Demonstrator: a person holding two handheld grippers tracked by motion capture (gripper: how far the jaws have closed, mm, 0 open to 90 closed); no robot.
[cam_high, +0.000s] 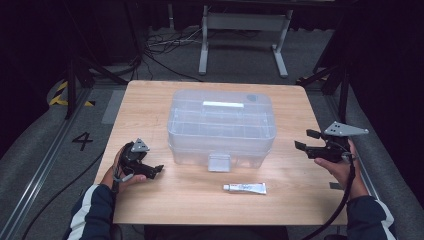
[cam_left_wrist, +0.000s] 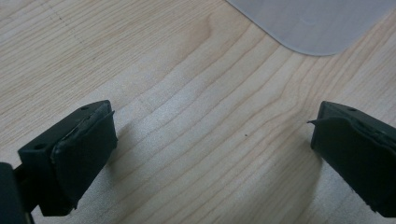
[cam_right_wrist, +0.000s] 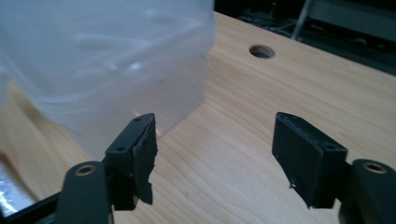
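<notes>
A clear plastic storage box (cam_high: 221, 127) with its lid on stands in the middle of the wooden table (cam_high: 150, 100); a latch (cam_high: 219, 162) hangs at its front. A white tube (cam_high: 245, 188) lies flat in front of the box. My left gripper (cam_high: 156, 171) rests low on the table left of the box, jaws wide apart with only bare wood between them (cam_left_wrist: 210, 149); a corner of the box (cam_left_wrist: 313, 23) lies ahead of it. My right gripper (cam_high: 305, 140) hovers right of the box, open and empty (cam_right_wrist: 215, 154), with the box wall (cam_right_wrist: 102, 60) ahead to its left.
A round hole (cam_right_wrist: 261, 51) pierces the tabletop beyond the right gripper. Off the table's far edge stand a white metal frame (cam_high: 245, 30) and loose cables (cam_high: 165, 45) on the grey floor.
</notes>
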